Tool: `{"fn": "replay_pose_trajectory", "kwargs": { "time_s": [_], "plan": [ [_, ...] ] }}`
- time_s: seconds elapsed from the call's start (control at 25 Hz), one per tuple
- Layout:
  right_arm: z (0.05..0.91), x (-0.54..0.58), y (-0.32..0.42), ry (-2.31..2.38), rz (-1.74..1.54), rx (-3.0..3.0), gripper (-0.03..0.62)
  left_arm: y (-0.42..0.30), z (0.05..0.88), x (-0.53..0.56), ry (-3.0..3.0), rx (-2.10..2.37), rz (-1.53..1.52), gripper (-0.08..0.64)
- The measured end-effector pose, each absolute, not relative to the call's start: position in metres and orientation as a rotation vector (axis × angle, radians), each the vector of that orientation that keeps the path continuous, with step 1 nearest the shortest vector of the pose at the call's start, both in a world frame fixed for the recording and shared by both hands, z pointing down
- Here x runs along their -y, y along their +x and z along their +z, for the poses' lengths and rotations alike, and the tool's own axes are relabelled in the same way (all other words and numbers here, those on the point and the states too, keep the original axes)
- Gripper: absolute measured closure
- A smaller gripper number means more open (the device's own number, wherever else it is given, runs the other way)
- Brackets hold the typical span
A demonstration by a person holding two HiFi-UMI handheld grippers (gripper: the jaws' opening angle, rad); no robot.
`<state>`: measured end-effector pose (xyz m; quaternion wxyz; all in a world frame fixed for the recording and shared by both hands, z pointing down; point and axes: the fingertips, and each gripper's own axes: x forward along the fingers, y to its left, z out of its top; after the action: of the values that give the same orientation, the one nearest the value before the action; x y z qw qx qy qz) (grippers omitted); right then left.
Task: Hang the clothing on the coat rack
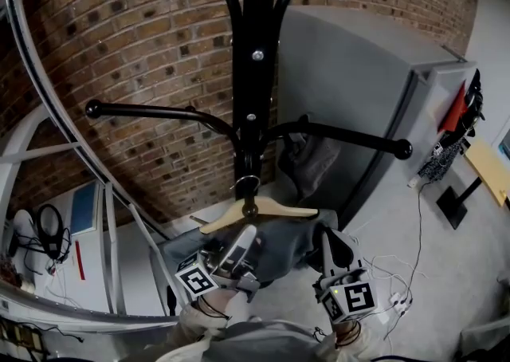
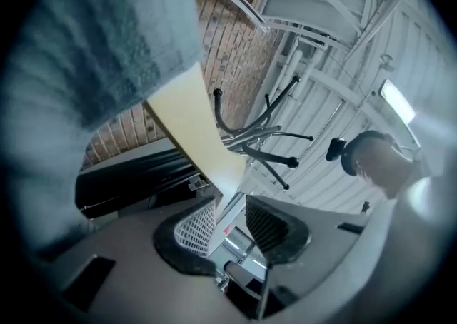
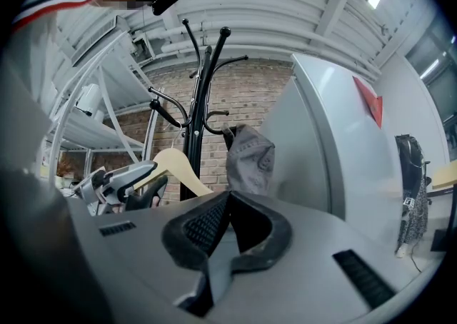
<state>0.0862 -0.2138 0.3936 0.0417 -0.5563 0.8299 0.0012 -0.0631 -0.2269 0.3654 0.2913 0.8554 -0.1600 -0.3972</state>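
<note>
The black coat rack (image 1: 256,49) stands against a brick wall. A wooden hanger (image 1: 263,210) hangs by its hook low on the pole, with a grey garment (image 1: 287,242) draped under it. My left gripper (image 1: 241,242) is at the hanger's left arm. In the left gripper view its jaws (image 2: 230,219) stand open around the tip of the hanger (image 2: 193,130), with a gap beside it and grey cloth (image 2: 93,44) above. My right gripper (image 1: 328,245) is just right of the garment, shut and empty (image 3: 227,205). A second grey garment (image 3: 250,158) hangs on a rack arm.
A tall grey cabinet (image 1: 358,89) stands right behind the rack. White metal framing (image 1: 48,113) curves along the left. Cables (image 1: 398,273) lie on the floor at right, near a black stand (image 1: 453,209) and a wooden board (image 1: 490,169).
</note>
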Motion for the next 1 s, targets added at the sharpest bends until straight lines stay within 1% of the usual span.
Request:
{"fn": "replay_pose_trajectory", "kwargs": {
  "time_s": [0.36, 0.76, 1.0],
  "plan": [
    [0.403, 0.202, 0.077, -1.674, -0.032, -2.557, 0.571, -0.061, 0.383, 0.206, 2.413, 0.587, -0.890, 0.435],
    [0.420, 0.192, 0.057, -1.619, -0.095, -2.615, 0.571, -0.072, 0.409, 0.189, 2.574, 0.948, -0.607, 0.515],
    [0.431, 0.181, 0.043, -1.552, -0.107, -2.675, 0.571, -0.081, 0.420, 0.178, 2.584, 1.071, -0.514, 0.527]
  ]
}}
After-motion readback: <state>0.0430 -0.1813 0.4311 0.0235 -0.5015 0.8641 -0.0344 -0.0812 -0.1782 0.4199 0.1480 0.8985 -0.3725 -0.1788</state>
